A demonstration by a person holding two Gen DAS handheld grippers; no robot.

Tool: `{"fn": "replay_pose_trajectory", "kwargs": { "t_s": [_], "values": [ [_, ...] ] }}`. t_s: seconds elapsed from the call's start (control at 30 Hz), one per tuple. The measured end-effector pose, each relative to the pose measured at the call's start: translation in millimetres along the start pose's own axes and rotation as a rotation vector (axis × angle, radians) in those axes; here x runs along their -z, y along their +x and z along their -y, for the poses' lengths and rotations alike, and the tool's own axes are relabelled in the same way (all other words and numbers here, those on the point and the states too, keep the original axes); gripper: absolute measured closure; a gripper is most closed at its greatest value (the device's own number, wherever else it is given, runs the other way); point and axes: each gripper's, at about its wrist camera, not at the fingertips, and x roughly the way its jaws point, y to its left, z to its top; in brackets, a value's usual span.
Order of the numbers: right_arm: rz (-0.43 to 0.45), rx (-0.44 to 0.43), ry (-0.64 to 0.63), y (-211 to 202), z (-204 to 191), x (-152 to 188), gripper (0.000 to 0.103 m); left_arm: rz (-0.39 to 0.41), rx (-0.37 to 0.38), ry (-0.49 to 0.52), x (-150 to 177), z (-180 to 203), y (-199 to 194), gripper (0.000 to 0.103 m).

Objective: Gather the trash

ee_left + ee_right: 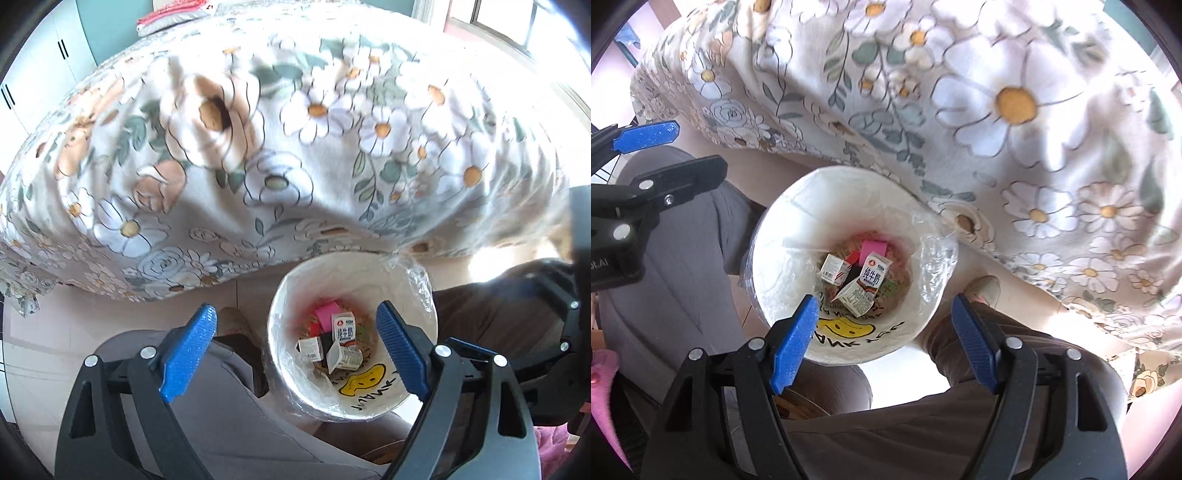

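Note:
A white trash bin (369, 404) with a clear liner and a yellow smiley face stands on the floor beside the bed; it also shows in the right wrist view (783, 229). Inside lie milk cartons (343, 328) (874, 275), a pink box (328, 311) (873, 246) and other small packages. My left gripper (297, 319) is open and empty above the bin. My right gripper (886, 308) is open and empty above the bin too. The left gripper's blue finger (646, 136) shows at the left of the right wrist view.
A bed with a floral cover (258, 147) (997, 110) fills the upper part of both views, right behind the bin. The person's legs in grey trousers (229, 424) (923, 435) are below the grippers. A shoe (984, 291) stands by the bin.

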Motion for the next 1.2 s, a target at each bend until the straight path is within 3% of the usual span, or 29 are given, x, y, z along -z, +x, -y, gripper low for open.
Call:
{"fn": "replay_pose_trajectory", "kwargs": {
  "t_s": [0.2,0.4,0.63,0.83,0.93,1.0,1.2],
  "values": [
    [0.152,0.038,0.053,-70,12,7,0.026,0.149,0.031,-0.026,-10,-2,-64,0.012],
    [0.275,0.056,0.092,-130,13,17,0.026,0.251,-0.013,0.014,-5,12,-114,0.011],
    [0.435,0.173,0.095,-198,-3,44,0.019,0.367,-0.06,0.072,12,26,-166,0.008],
    [0.537,0.226,0.152,-225,-22,73,0.013,0.39,-0.043,0.108,31,40,-185,0.008],
    [0.533,0.226,0.166,-224,-32,82,0.013,0.384,-0.058,0.117,36,46,-183,0.008],
    [0.536,0.227,0.164,-223,-36,87,0.013,0.373,-0.028,0.111,37,46,-182,0.008],
    [0.537,0.288,0.141,-223,-44,90,0.013,0.356,-0.012,0.111,41,48,-179,0.008]
  ]
}}
